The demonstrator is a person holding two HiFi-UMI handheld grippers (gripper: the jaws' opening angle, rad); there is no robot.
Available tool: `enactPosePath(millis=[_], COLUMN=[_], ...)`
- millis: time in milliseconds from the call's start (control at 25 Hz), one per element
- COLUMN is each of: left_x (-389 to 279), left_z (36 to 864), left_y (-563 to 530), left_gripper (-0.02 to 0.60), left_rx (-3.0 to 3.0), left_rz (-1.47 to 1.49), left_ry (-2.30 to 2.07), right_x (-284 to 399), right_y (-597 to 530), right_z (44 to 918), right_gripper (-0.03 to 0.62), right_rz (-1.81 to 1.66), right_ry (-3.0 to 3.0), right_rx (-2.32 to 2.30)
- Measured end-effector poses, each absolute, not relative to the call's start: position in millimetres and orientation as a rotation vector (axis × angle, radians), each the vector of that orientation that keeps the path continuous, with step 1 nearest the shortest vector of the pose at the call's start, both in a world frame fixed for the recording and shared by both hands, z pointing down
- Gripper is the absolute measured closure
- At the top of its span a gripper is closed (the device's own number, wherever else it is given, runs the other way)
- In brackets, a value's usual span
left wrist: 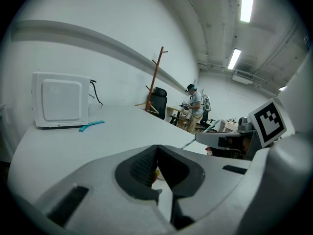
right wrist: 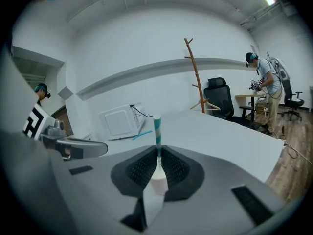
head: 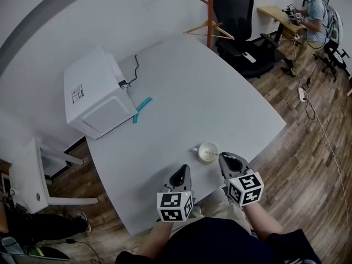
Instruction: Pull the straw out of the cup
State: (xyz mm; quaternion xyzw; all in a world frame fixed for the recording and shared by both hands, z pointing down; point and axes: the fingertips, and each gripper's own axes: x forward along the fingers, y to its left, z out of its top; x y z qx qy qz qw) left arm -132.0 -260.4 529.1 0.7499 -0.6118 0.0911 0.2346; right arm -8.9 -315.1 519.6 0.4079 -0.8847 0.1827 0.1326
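A white cup (head: 208,152) stands near the front edge of the white table (head: 181,92). A teal-and-white striped straw (right wrist: 157,131) rises upright from the cup (right wrist: 158,182). My right gripper (right wrist: 157,152) is shut on the straw just above the cup's rim. In the head view this gripper (head: 222,155) reaches the cup from the right. My left gripper (head: 184,169) hovers to the left of the cup, apart from it. Its jaws (left wrist: 156,150) meet at the tips with nothing between them. From the left gripper view the straw (left wrist: 199,134) slants up beside the right gripper.
A white microwave (head: 96,95) sits at the table's far left, with a teal strip (head: 142,109) lying beside it. Beyond the table stand a wooden coat rack (head: 210,15) and a black office chair (head: 236,21). A person (head: 311,21) stands at the back right. A white chair (head: 33,175) is at the left.
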Motion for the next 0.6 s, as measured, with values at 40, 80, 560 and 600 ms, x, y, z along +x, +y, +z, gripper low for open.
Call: enactPosePath(millis=[40,80,560,600], left_x=[-131,-131,-122,-121], left_z=[528,526,512,511], left_y=[-257,-253,-219,-216], left_gripper=[0.569,0.569,0.569,0.569], left_rx=[2.063,2.07,2.153,2.16], left_rz=[0.249,0.248,0.23,0.229], left_ry=[-1.678,-1.676,-1.637,-1.633], right_x=[-8,-7,2,3], right_y=[-311,-306,-259,-254], right_z=[516,512,476,474], right_gripper=[0.549,0.549,0.549,0.549], right_rz=[0.524,0.517,0.469,0.471], right_ry=[-2.572,-2.577,-2.635,-2.642], right_rx=[1.193,1.205,1.32,1.326])
